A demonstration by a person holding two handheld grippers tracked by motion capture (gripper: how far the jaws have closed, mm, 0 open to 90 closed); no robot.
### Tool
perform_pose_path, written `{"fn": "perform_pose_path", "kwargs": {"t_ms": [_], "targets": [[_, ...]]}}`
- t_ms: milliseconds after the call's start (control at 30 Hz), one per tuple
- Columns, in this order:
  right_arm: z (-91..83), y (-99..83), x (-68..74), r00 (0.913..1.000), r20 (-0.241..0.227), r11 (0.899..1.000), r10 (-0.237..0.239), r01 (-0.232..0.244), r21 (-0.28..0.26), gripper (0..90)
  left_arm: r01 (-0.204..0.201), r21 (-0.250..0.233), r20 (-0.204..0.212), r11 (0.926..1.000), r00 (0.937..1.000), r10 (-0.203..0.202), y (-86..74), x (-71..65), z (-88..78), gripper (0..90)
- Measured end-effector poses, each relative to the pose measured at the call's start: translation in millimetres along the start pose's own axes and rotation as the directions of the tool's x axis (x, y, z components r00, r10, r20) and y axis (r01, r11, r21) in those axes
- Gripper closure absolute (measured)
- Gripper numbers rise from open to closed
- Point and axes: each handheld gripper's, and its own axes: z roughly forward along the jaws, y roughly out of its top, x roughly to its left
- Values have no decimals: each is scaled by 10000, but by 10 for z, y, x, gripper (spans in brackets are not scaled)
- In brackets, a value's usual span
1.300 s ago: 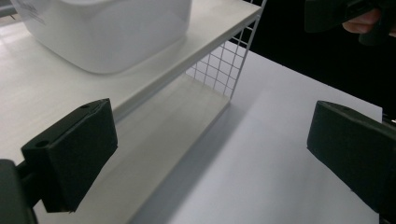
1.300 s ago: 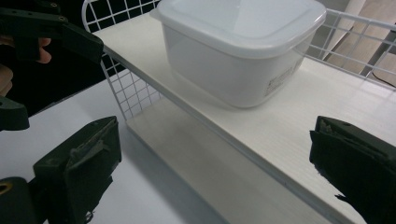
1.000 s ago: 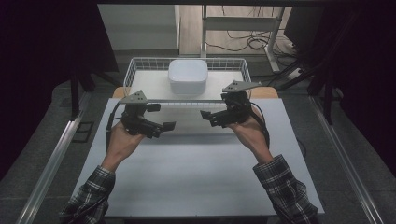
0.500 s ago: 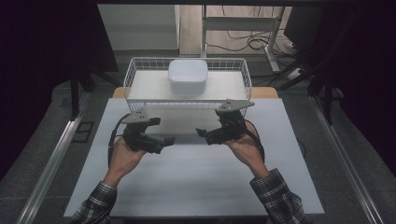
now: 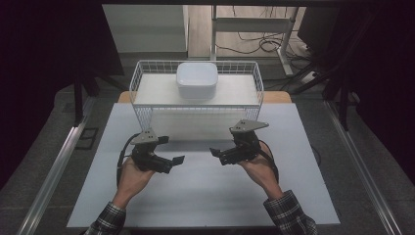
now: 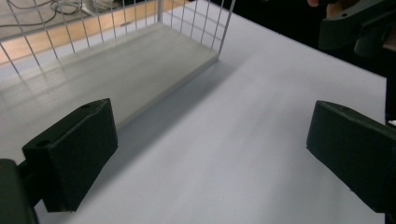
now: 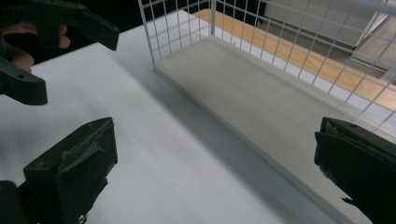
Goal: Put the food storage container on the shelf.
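Both claws have drawn back from the wire basket toward the person, away from the white container sitting inside it (2 empty claws). The left claw and right claw hover over the table, jaws apart; the placing looks done.
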Motion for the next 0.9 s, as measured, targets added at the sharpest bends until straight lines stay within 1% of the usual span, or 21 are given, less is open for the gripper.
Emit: {"fn": "perform_pose_path", "kwargs": {"t_ms": [33,100,233,367,467,567,900], "targets": [[-3,-26,-1,10000,59,10000,20,-20,-31,0,-21,-17,-3,10000,10000,21,-24,-4,-3,19],[-12,-72,-3,9999,-16,9999,102,-102,-16,0,8,66,-2,10000,10000,-8,-69,-9,-7,20],[-48,-150,17,9999,39,9999,107,-107,4,0,-11,73,-99,10000,10000,12,-151,-33,-42,24],[-101,-221,56,10000,37,10000,67,-67,24,0,-23,41,-134,10000,9999,24,-204,-66,-79,27],[-146,-270,80,9999,118,10000,54,-53,-9,0,-29,54,-216,10000,9998,30,-241,-98,-101,31],[-201,-327,94,9999,145,9999,83,-82,-95,0,-56,60,-244,10000,9997,58,-276,-128,-121,34],[-323,-482,123,9996,254,9999,112,-112,-27,0,-39,121,-314,9999,9995,43,-423,-236,-180,40]]}}
